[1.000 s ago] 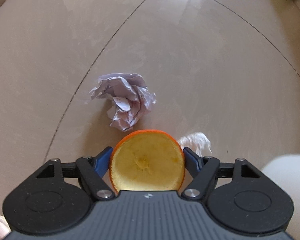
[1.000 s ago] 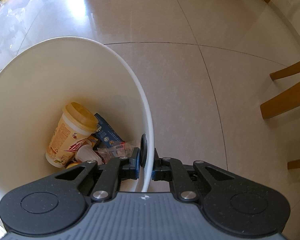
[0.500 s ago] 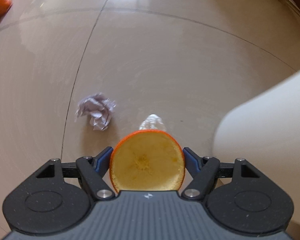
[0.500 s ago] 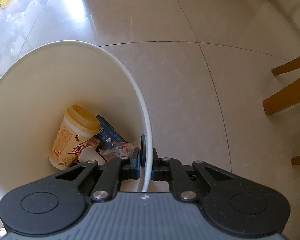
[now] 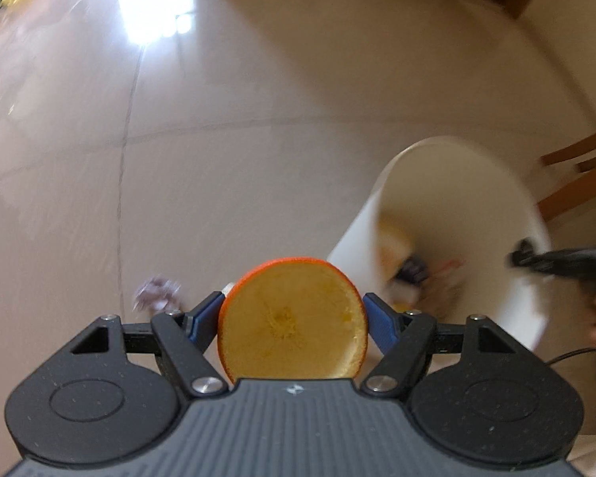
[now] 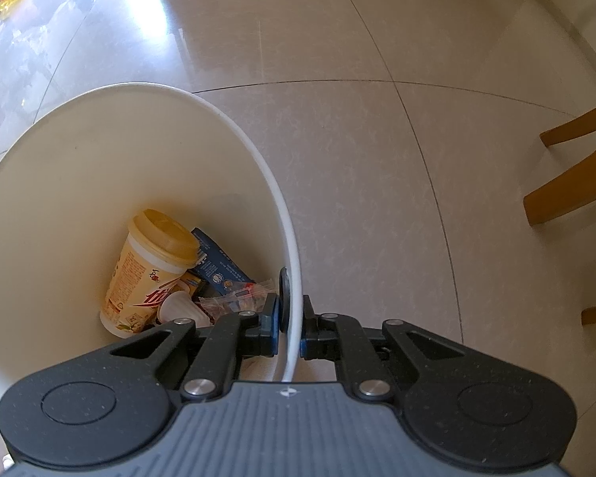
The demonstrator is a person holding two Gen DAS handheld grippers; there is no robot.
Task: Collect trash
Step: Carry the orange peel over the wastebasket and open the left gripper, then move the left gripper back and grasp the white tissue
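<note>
Half an orange [image 5: 292,320] clamped between the blue pads of the left gripper [image 5: 294,318], jaws spread wide around it, pale cut face turned toward the camera, rind rim on top. Well above the tiled floor [image 5: 238,127]. White bin [image 5: 536,298] ahead and to the right of the fruit, lower down, mouth open and tilted toward the view. Right gripper [image 6: 290,328] pinched nearly shut on the bin's thin rim [image 6: 288,214], steadying it. Inside: a yellow-lidded cup [image 6: 147,274], a blue carton [image 6: 218,262], clear wrappers. Crumpled paper [image 5: 155,298] on the floor, left of the fruit, blurred. Likely needed: a carry rightward over the bin's mouth, then release.
</note>
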